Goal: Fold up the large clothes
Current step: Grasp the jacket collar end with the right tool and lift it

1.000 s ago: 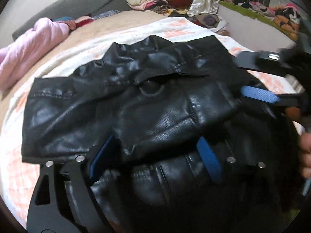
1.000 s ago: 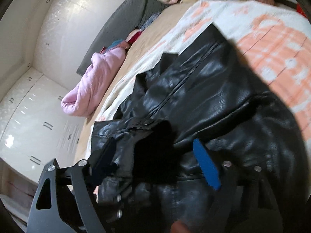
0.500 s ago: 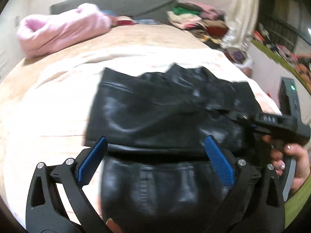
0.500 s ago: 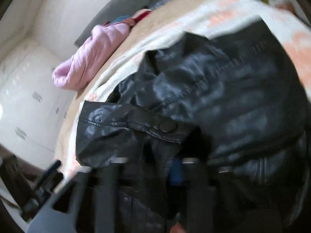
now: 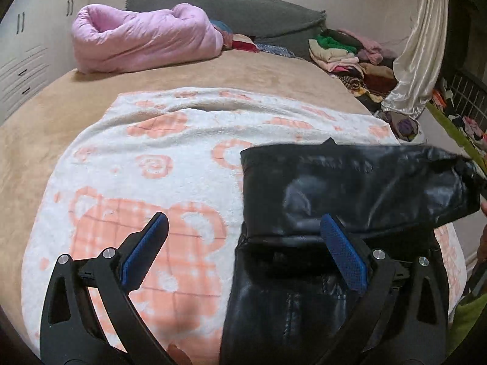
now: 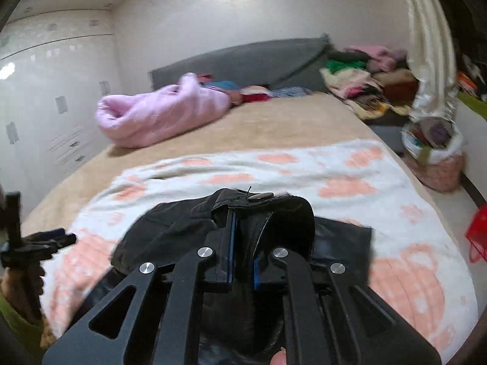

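Nearest in the right wrist view, the right tool (image 6: 242, 261) is clamped on a bunched edge of the black leather jacket (image 6: 188, 228), its jaws having just closed on that fold. In the left wrist view the left tool (image 5: 243, 252) stands wide apart and holds nothing, 1 pad over the jacket (image 5: 350, 188) and the other over the white-and-peach blanket (image 5: 146, 140). The jacket lies on that blanket on the bed (image 5: 61, 106), already doubled into a compact block, so the fold looks well advanced, with a last fold or tidying probably left. Only the right view shows the grip itself; only the left view shows the jacket's flat folded outline. Farther back lie a pink quilt (image 5: 143, 38) and a clothes pile (image 5: 344, 54).
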Action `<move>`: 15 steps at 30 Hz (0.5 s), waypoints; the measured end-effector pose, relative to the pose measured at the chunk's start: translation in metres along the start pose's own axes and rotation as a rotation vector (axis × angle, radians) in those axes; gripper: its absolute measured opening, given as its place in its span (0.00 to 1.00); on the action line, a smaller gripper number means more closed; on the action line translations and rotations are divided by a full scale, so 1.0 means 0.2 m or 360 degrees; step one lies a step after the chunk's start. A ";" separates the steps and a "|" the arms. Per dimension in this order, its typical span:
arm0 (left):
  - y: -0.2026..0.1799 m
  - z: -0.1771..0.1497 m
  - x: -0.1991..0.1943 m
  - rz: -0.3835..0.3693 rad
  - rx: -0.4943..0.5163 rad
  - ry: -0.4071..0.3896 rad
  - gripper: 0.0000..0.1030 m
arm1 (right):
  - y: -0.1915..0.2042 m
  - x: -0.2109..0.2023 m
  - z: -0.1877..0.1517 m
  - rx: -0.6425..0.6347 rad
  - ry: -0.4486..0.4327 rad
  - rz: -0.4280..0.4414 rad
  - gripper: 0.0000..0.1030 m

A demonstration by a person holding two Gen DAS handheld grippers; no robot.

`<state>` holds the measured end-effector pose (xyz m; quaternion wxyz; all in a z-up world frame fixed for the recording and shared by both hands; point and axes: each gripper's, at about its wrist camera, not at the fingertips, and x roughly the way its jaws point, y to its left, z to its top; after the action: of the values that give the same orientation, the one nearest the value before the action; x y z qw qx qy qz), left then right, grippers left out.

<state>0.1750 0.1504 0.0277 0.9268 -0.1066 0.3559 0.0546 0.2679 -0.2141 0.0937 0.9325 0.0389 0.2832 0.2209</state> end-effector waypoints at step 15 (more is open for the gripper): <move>-0.29 0.19 0.41 -0.0140 0.0067 0.0180 0.76 | -0.12 0.08 -0.15 -0.0002 0.0107 -0.0128 0.08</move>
<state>0.2705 0.1050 0.0091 0.9088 -0.1055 0.4036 0.0003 0.2730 -0.2295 0.0566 0.9306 0.0193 0.3156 0.1845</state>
